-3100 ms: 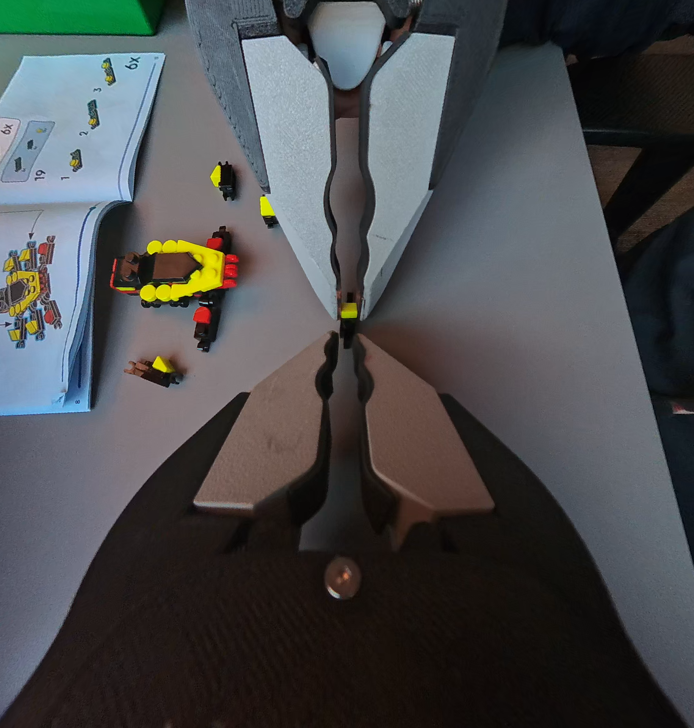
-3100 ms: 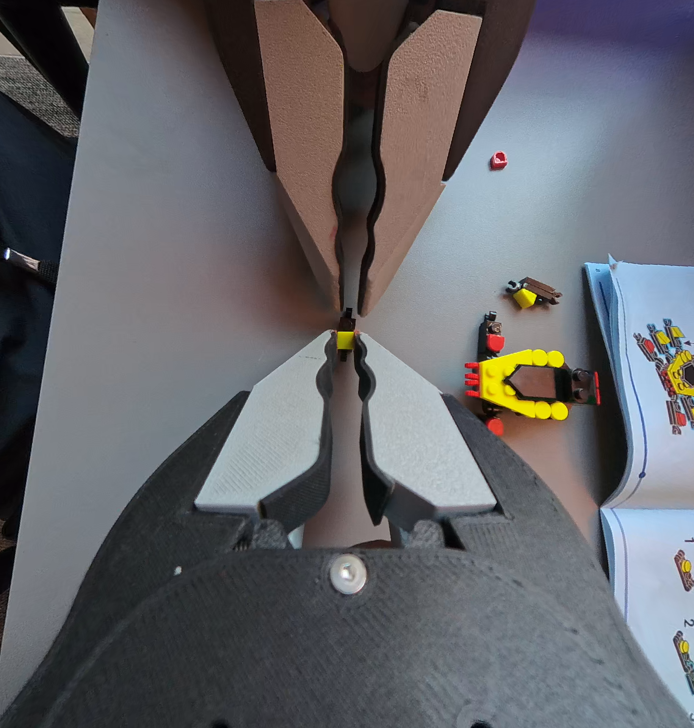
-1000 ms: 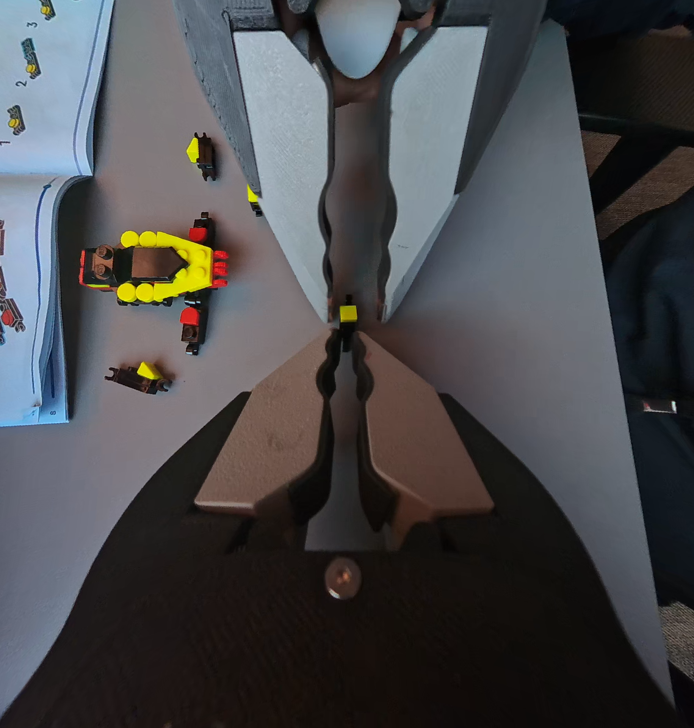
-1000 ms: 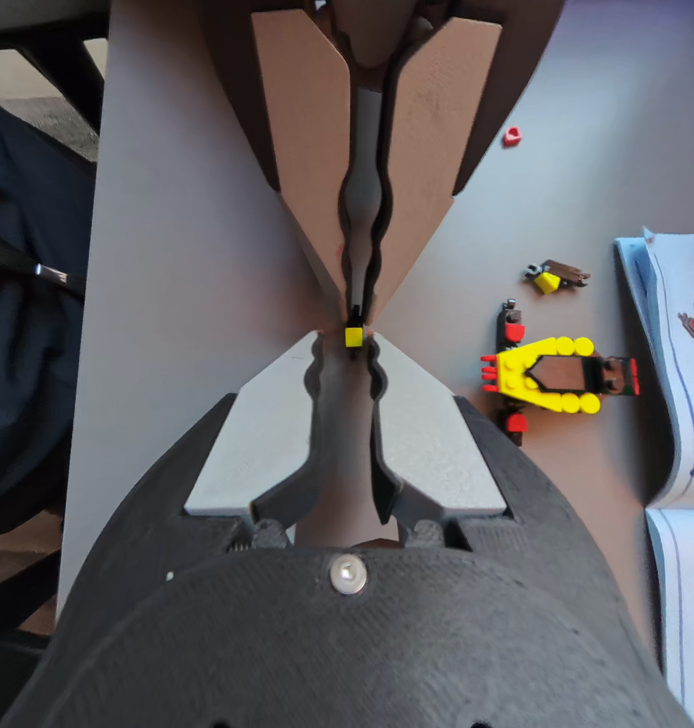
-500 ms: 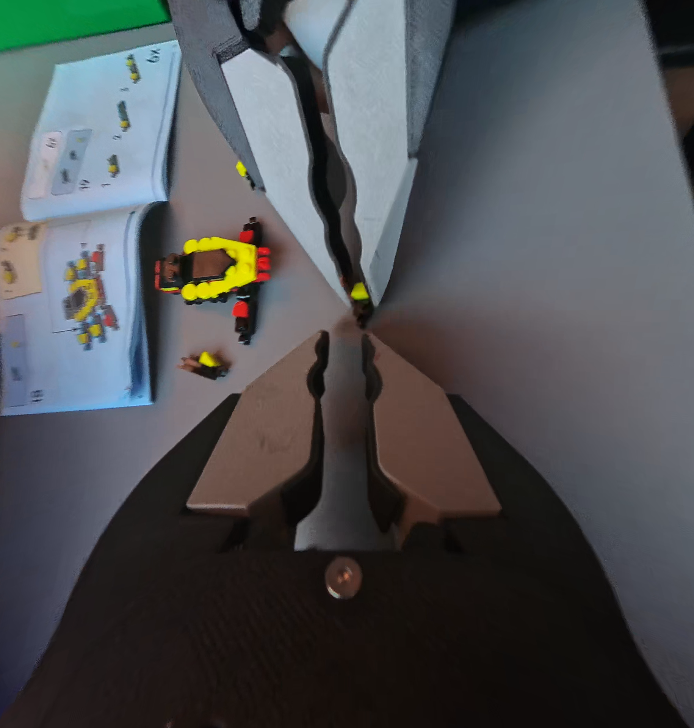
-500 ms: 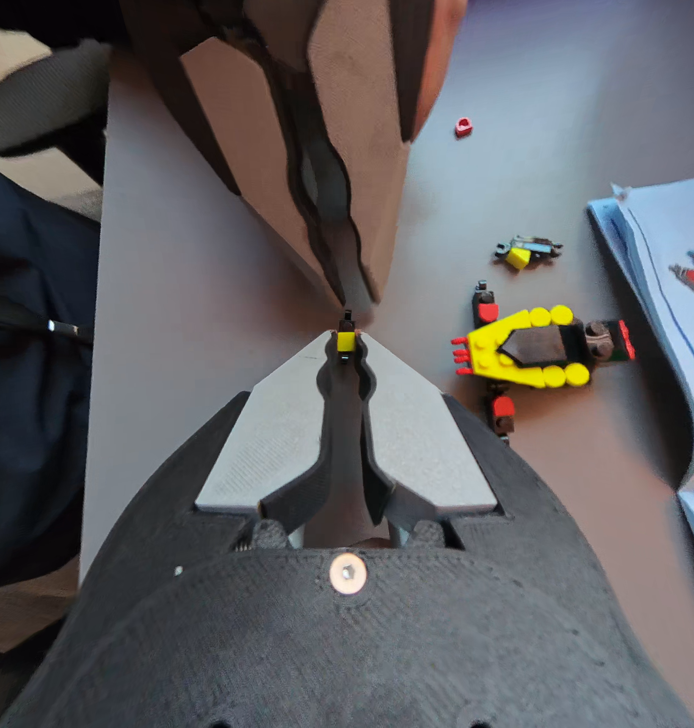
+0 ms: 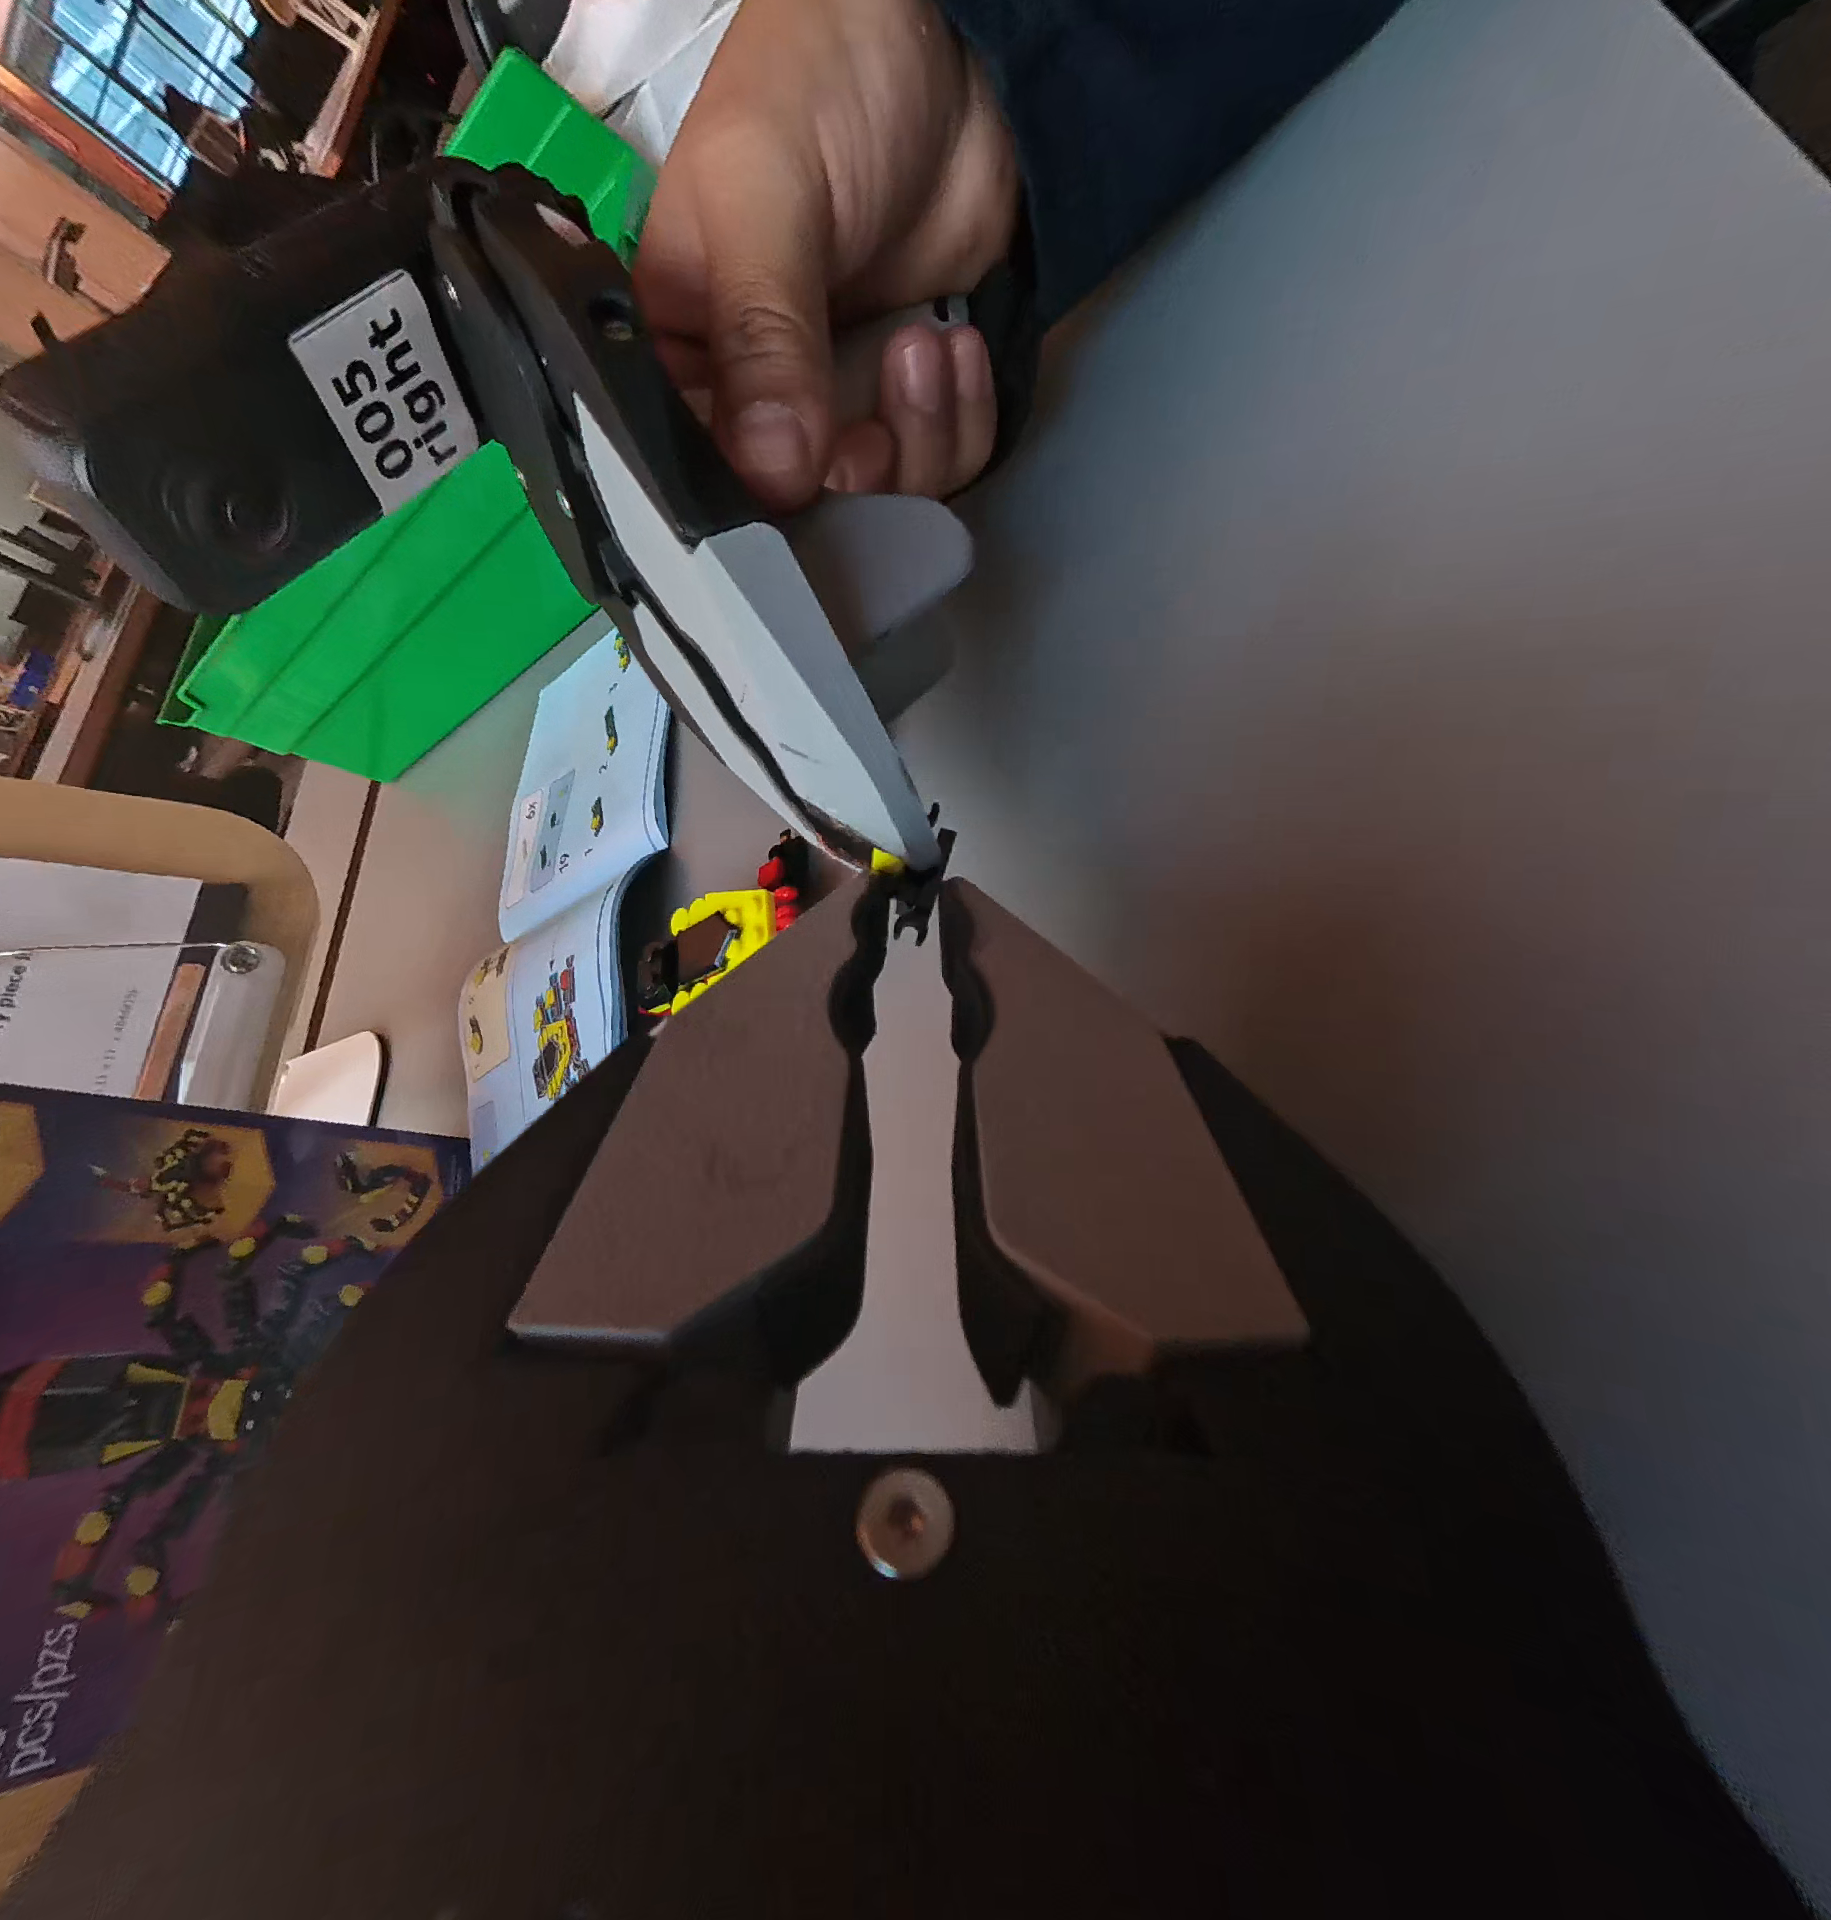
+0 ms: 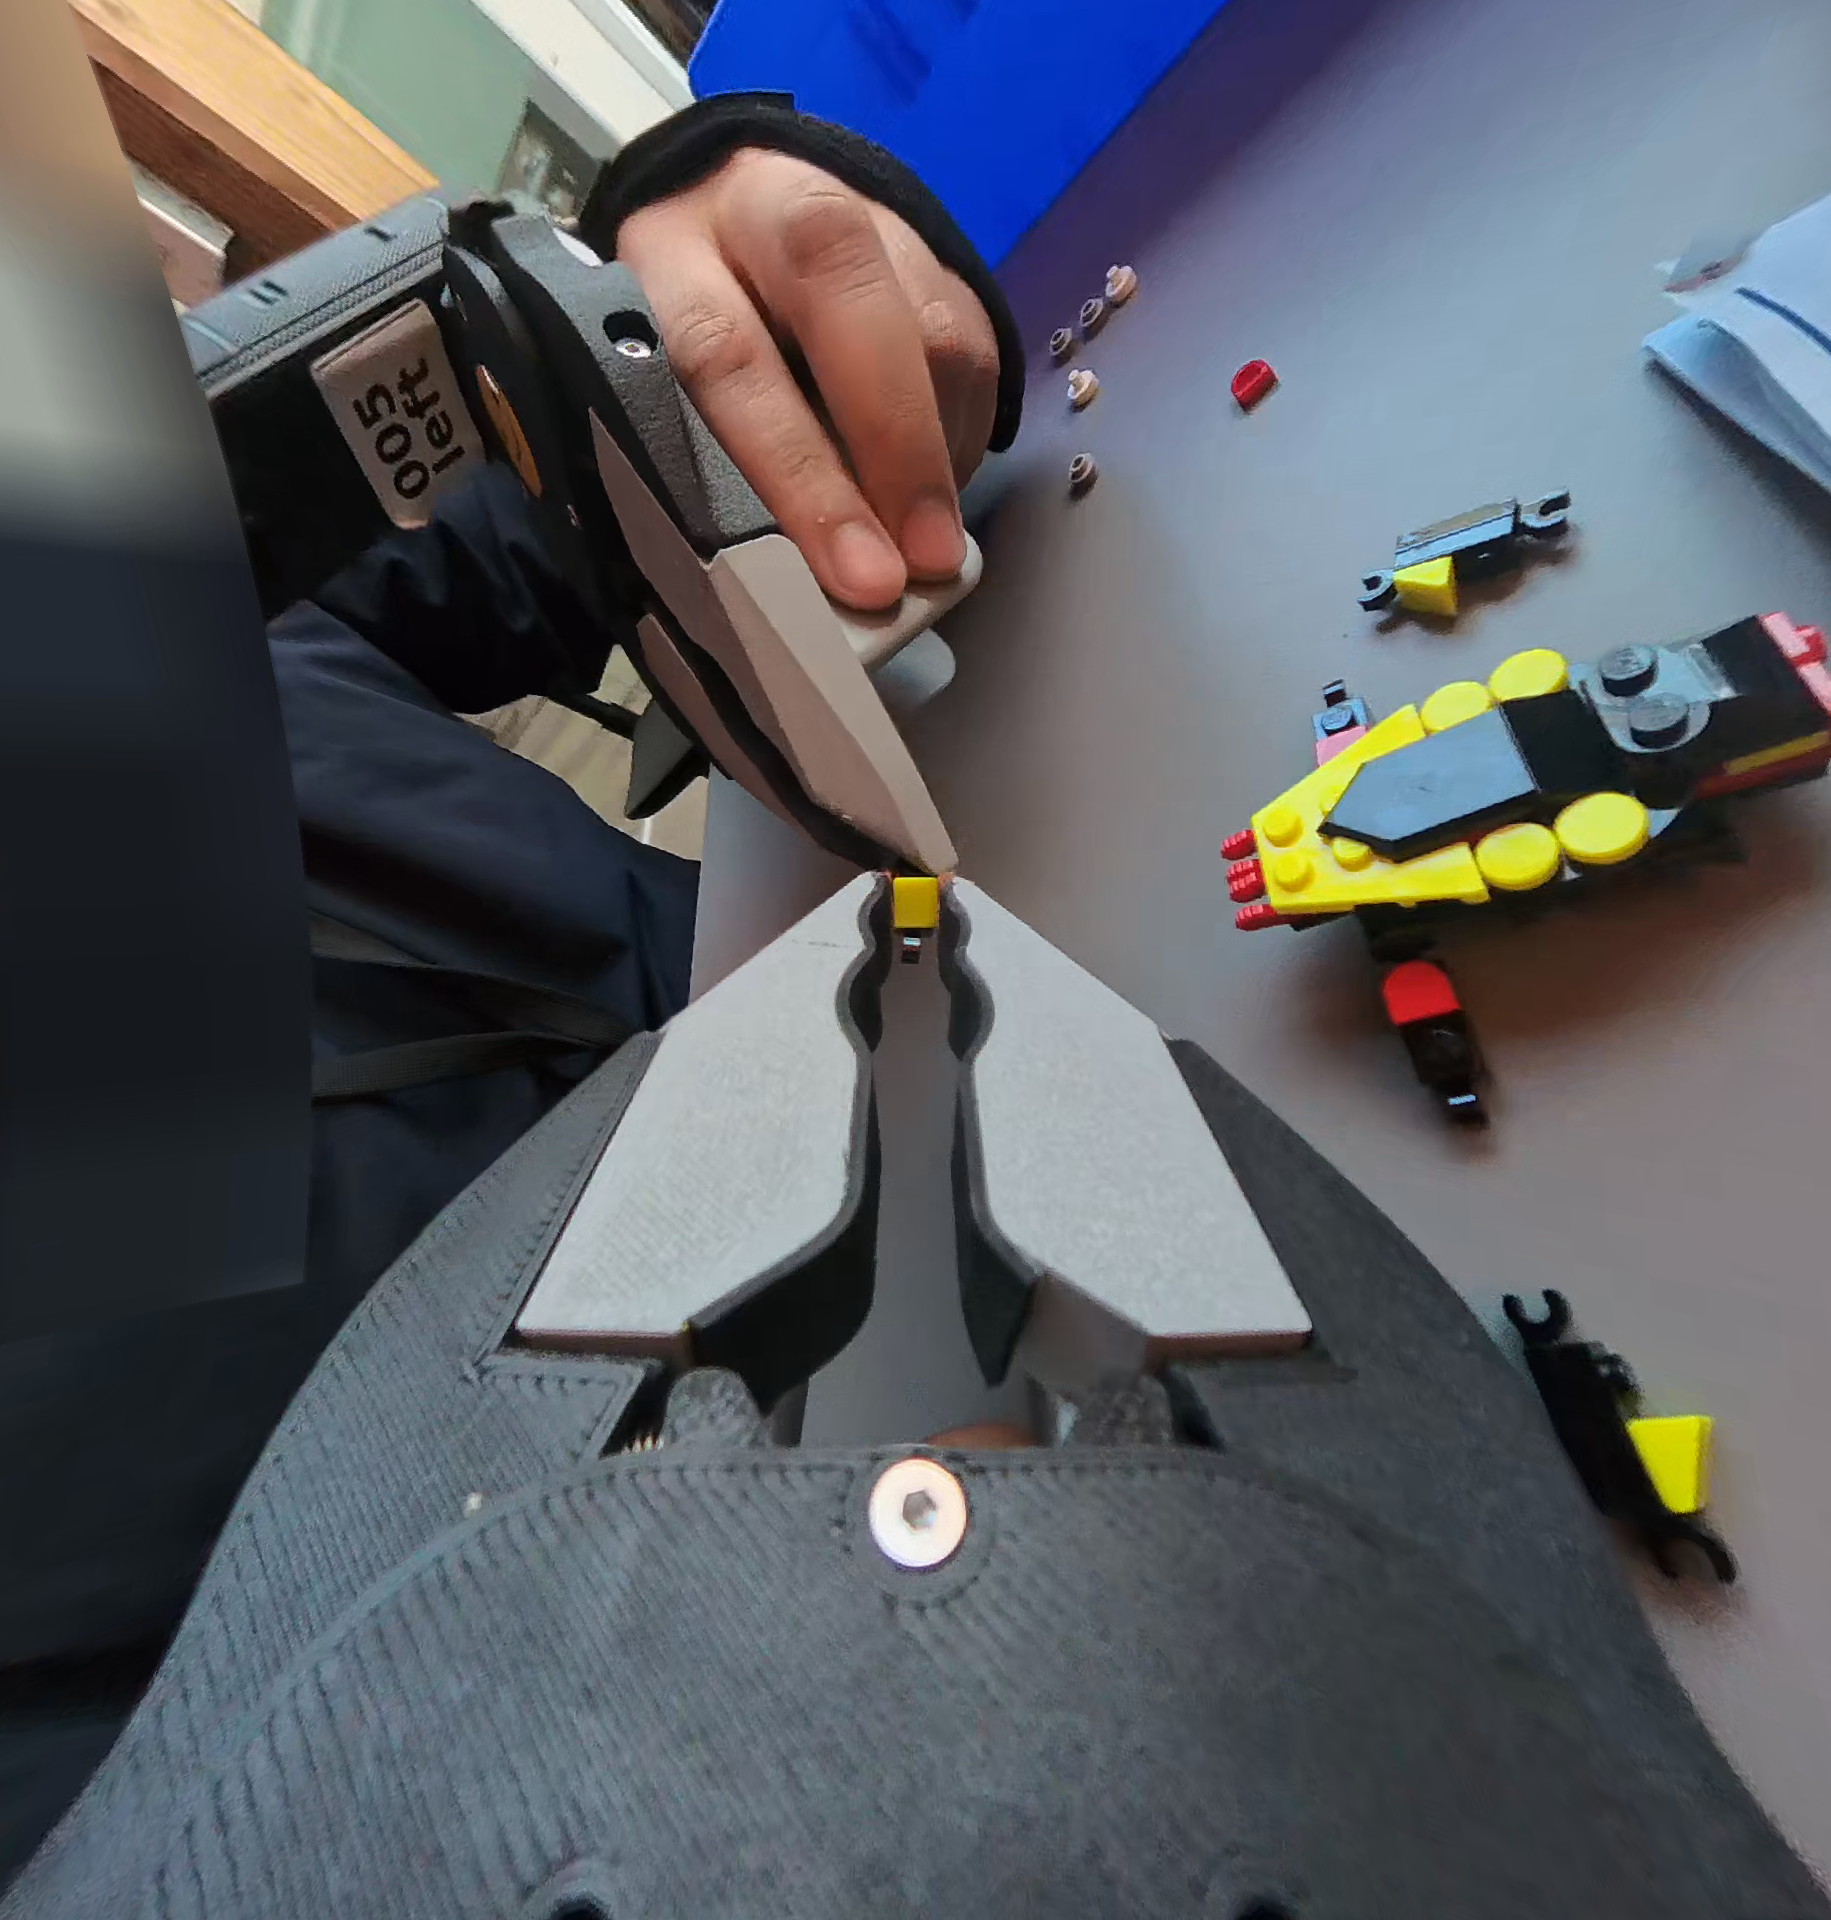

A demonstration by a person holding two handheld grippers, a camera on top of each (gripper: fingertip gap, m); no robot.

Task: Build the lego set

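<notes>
Meeting tip to tip at frame centre, both grippers work on one small leg piece (image 8: 913,902), a yellow brick on a black clip bar. In the right wrist view the right gripper (image 8: 913,914) has its grey fingers (image 8: 1077,1132) pinched on the yellow brick, the black bar showing just below it in the gap. The left gripper (image 8: 916,864) comes in from the upper left, held by a hand (image 8: 828,364) in a dark cuff, its tips touching the top of the piece; whether they are clamped or merely pressed against it cannot be told.

In the left wrist view the left gripper (image 7: 906,914) shows brown fingers (image 7: 1087,1143) with a narrow gap, the black clip of the leg piece (image 7: 916,904) sitting right at their tips. The right gripper (image 7: 906,847) slants down from the upper left, gripped by another hand (image 7: 838,239).

On the grey table (image 8: 1513,260), at right, lies the yellow and black body (image 8: 1513,800) with red studs. Above it rests a finished leg (image 8: 1462,561), and another leg (image 8: 1628,1444) lies at lower right. A red piece (image 8: 1252,382) and small tan studs (image 8: 1082,387) sit near the top centre. The open instruction booklet (image 7: 578,831), a green bin (image 7: 402,623) and the purple set box (image 7: 111,1351) fill the left side of the left wrist view.
</notes>
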